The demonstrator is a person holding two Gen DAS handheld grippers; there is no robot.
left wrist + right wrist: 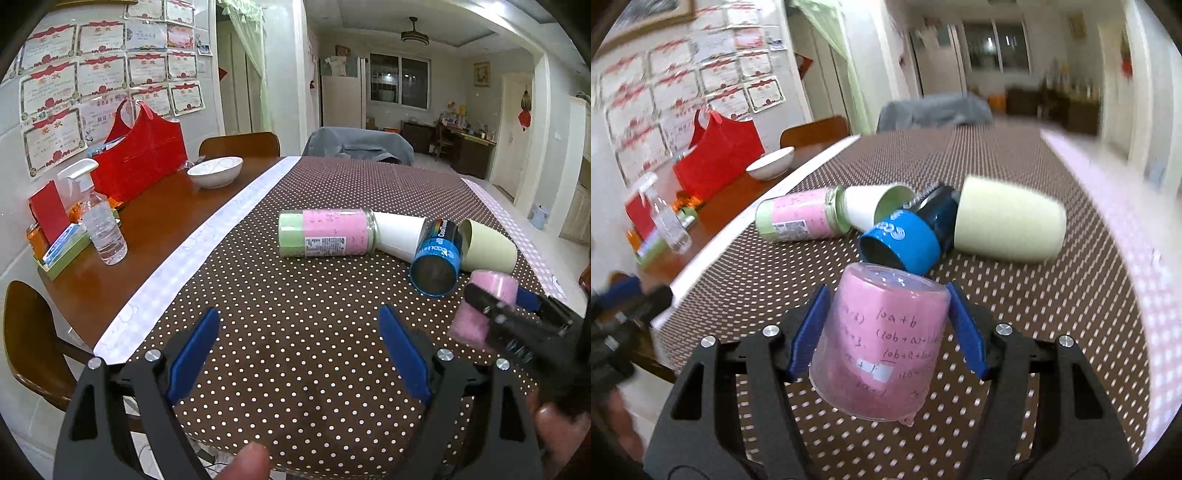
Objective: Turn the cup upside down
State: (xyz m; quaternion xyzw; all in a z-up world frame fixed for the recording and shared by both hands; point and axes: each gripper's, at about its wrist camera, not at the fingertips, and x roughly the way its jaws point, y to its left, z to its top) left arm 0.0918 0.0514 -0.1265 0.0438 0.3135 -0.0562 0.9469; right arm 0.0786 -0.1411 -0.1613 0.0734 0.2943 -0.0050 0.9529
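My right gripper (886,328) is shut on a clear plastic cup lined with pink paper (882,343). The cup is held above the dotted tablecloth (1052,314), tilted, its closed base up and away and its open rim down toward the camera. In the left wrist view the same pink cup (484,306) shows at the right, held by the right gripper (498,301). My left gripper (299,347) is open and empty above the near part of the tablecloth (295,295).
Lying on the cloth are a pink-and-green jar (325,232), a white paper cup (399,236), a blue can (437,262) and a pale yellow-green cup (487,247). On the bare wood at left stand a spray bottle (99,225), a white bowl (216,171) and a red bag (144,158).
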